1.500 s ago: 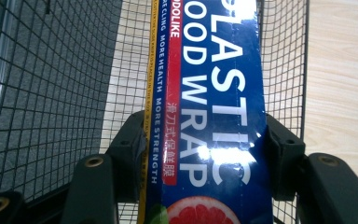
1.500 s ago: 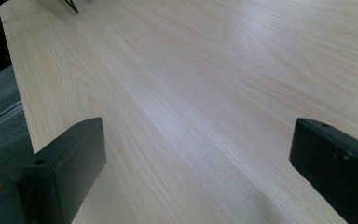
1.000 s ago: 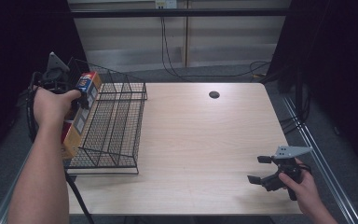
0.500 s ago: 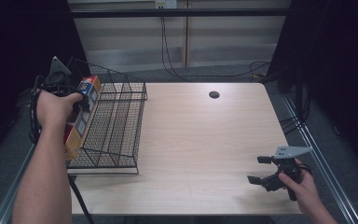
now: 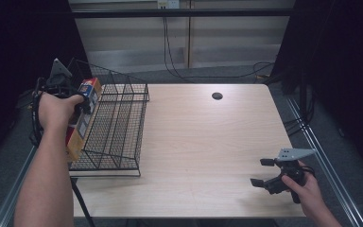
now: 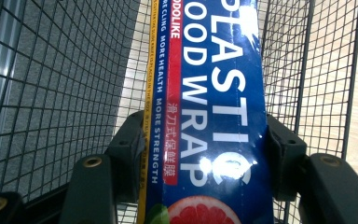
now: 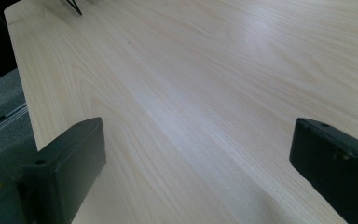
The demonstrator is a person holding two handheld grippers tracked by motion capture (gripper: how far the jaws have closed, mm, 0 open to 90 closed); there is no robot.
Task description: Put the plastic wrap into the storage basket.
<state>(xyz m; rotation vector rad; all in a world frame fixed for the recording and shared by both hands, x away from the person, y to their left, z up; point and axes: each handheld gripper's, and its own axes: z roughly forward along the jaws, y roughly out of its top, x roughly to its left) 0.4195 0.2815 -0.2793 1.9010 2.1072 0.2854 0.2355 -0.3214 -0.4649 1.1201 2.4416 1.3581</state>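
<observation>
Status: left tongs (image 6: 205, 154) clamped on plastic wrap box (image 6: 209, 107), both jaws pressed on its long side faces. In the high view the box (image 5: 81, 120) stands lengthwise along the left wall of the wire basket (image 5: 118, 118), far end raised at the left tongs (image 5: 78, 97), near end low toward the basket's front left corner. Can't tell if the near end rests on the basket floor or is carried. Can't tell from the frames if the box is going in or coming out; judged approx. mid-step, release or full lift not yet done.

Right tongs (image 5: 269, 174) apart, nothing between jaws, held just over bare surface (image 5: 208, 142) near its front right corner, well apart from basket. Right gripper view confirms: jaws wide, plain wood grain ahead.

Edges/room:
- Left of left tongs: basket wall mesh just beside box, tight; surface edge also close on that side.
- Right of left tongs: 2 wire dividers, then open basket bays.
- Above left tongs: free, best exit path in my judgement.
- Right tongs: surface edge near on 2 sides; wide free surface ahead toward basket. Small dark round spot (image 5: 217, 96) at far side, no obstacle.
</observation>
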